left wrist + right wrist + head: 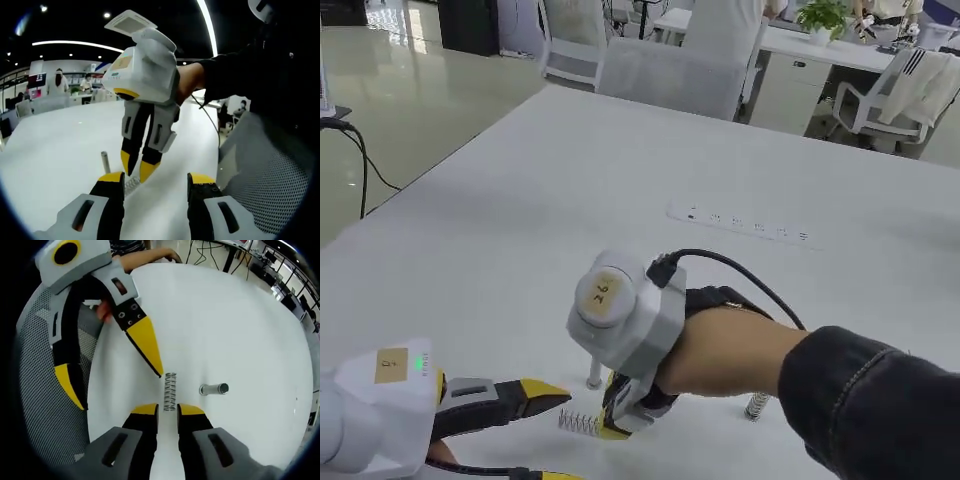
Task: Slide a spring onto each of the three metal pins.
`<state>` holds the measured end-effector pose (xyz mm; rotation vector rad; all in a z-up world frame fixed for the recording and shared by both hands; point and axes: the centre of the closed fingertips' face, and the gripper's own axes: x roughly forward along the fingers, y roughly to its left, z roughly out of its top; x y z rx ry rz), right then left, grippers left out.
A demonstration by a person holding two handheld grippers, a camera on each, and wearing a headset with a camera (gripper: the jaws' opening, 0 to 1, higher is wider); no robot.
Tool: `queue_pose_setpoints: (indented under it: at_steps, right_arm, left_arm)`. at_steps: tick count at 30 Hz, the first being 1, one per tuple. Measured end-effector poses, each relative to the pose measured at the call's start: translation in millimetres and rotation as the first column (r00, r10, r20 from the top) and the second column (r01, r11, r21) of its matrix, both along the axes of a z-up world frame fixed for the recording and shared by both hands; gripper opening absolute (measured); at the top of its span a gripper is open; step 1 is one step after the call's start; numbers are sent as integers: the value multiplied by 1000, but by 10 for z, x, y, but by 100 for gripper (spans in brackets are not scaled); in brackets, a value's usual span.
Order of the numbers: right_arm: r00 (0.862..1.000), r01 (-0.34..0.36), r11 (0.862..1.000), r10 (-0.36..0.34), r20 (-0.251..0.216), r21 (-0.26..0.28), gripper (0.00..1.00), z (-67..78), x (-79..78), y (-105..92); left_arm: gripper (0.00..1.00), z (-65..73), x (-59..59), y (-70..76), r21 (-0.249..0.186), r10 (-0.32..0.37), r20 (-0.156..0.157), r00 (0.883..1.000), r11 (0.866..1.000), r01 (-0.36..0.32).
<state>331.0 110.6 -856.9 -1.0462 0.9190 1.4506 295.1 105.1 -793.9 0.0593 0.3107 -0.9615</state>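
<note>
On the table [240, 315], the right gripper [168, 409] pinches one end of the spring [170, 387], pin [214, 389] just beside.

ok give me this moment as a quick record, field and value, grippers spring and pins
surface: white table
right gripper: pointed down at the table, jaws on either side of the loose spring's near end; grip not certain
left gripper: open, holding nothing, aimed at the right gripper
loose spring: lying flat on the table
bare pin: upright beside the loose spring, nothing on it
other pin: upright by the person's wrist, looks to carry a spring
</note>
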Motion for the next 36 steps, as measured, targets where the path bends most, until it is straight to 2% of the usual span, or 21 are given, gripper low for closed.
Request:
queue_pose_setpoints:
  at_steps: [8, 19, 27, 33, 36]
  right_arm:
    - [1000, 6, 1000, -6, 0, -18, 11, -95, 24, -16]
    - [1000, 9, 1000, -8, 26, -27, 8, -109, 45, -49]
    - [1000, 12, 1000, -12, 19, -15, 8, 97, -23, -99]
    - [1000, 2, 1000, -2, 14, -18, 8, 232, -95, -213]
    - [1000, -5, 1000, 5, 6, -17, 8, 287, -138, -256]
  left_arm:
    - [44, 0, 7, 5, -2, 2, -3, 1000, 1000, -2]
    - [44, -7, 8, 8, 6, 2, -6, 1000, 1000, -2]
    - [44, -16, -1, 0, 15, -4, -5, 1000, 1000, 4]
    - [43, 0, 5, 2, 24, -5, 7, 1000, 1000, 5]
    - [43, -20, -11, -22, 54, -29, 16, 999, 998, 28]
